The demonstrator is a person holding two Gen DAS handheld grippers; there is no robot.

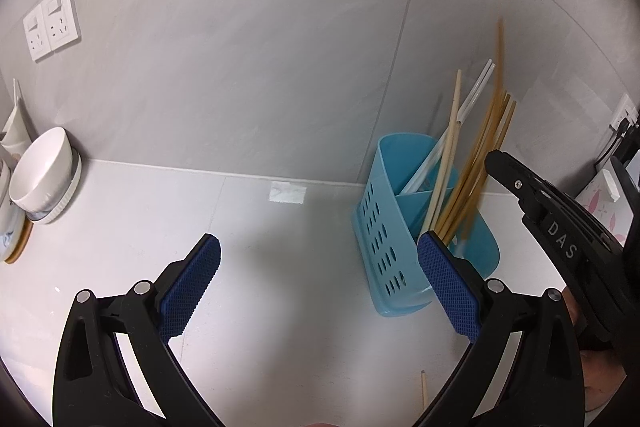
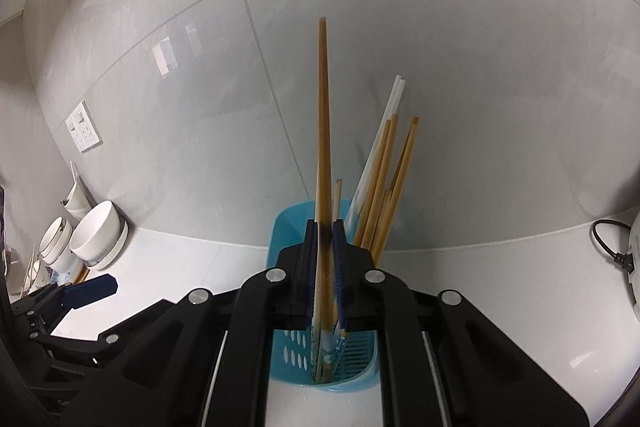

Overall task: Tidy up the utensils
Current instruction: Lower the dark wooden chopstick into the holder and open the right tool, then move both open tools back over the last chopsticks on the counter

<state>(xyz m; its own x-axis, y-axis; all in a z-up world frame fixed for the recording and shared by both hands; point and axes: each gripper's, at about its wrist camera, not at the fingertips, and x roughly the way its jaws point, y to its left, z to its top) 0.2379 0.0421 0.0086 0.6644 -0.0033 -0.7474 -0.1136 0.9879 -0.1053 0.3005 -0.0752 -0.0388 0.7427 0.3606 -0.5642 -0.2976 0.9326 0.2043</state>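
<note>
A blue plastic utensil holder (image 1: 384,227) stands on the white counter by the tiled wall and holds several wooden and white chopsticks (image 1: 472,163). My right gripper (image 2: 325,231) is shut on a pair of long wooden chopsticks (image 2: 323,115) held upright, their lower ends inside the holder (image 2: 288,227). Other chopsticks (image 2: 384,187) lean in its far compartment. My left gripper (image 1: 318,267) is open and empty just left of the holder. The right gripper's black body (image 1: 560,239) shows at the right of the left wrist view. One loose chopstick tip (image 1: 423,391) lies on the counter below.
White bowls and plates (image 1: 44,175) are stacked at the far left against the wall, also in the right wrist view (image 2: 96,235). Wall sockets (image 1: 50,23) sit above them. A white appliance with a black cord (image 2: 612,247) stands at the right.
</note>
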